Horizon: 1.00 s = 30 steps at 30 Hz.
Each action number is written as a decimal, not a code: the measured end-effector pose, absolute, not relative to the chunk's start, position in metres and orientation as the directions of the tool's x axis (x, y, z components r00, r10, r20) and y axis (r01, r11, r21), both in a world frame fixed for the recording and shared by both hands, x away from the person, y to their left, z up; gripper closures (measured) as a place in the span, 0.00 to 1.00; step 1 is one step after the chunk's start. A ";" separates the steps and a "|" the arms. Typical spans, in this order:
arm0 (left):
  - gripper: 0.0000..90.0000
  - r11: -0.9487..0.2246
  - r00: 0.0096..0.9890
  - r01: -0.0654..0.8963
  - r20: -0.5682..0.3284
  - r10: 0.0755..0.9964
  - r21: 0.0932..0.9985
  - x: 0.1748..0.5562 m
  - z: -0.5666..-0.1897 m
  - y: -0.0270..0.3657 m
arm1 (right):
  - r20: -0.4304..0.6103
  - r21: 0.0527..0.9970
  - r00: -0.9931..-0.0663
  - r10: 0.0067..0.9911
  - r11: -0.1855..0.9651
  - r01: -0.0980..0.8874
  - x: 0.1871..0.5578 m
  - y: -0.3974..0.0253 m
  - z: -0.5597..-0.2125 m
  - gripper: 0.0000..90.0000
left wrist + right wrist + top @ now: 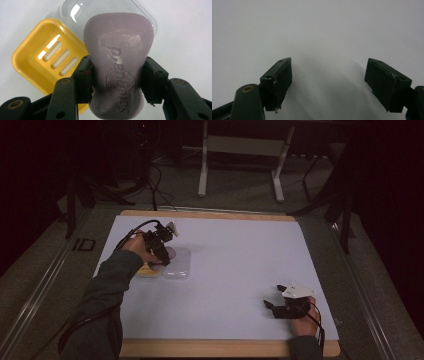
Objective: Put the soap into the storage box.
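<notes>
Purple embossed soap bar [117,67], long axis pointing away along jaws, clamped by left gripper [116,80]; right gripper [328,82] released.

Soap bar [117,67] sat between left gripper [116,80] jaws above tray [32,62] and lid [75,12], lid right of tray, right gripper [274,301] well apart at near right.

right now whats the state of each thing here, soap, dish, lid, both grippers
soap bar: purple, clamped between the left jaws, lifted
yellow soap dish: empty, open, slotted bottom showing
clear lid: off the dish, lying beside it
left gripper: shut on the soap bar
right gripper: open, holding nothing, low over the white table
</notes>
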<state>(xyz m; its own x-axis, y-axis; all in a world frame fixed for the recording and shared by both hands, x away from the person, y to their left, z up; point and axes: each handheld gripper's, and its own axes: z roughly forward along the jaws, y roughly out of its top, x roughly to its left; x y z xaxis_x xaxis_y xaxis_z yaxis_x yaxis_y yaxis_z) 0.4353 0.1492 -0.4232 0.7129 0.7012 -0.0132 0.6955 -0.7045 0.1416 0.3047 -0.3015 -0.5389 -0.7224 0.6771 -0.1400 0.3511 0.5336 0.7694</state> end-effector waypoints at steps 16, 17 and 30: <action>0.56 -0.660 0.667 0.740 -0.014 0.745 0.127 0.440 -0.431 0.164 | -0.144 0.768 -0.722 0.677 0.536 0.350 0.305 -0.301 -0.539 0.24; 0.56 -0.659 0.666 0.741 -0.016 0.746 0.127 0.440 -0.431 0.165 | -0.145 0.767 -0.722 0.677 0.537 0.350 0.305 -0.301 -0.539 0.24; 0.56 -0.616 0.621 0.777 -0.003 0.783 0.133 0.443 -0.433 0.175 | -0.144 0.767 -0.722 0.677 0.537 0.352 0.305 -0.301 -0.539 0.24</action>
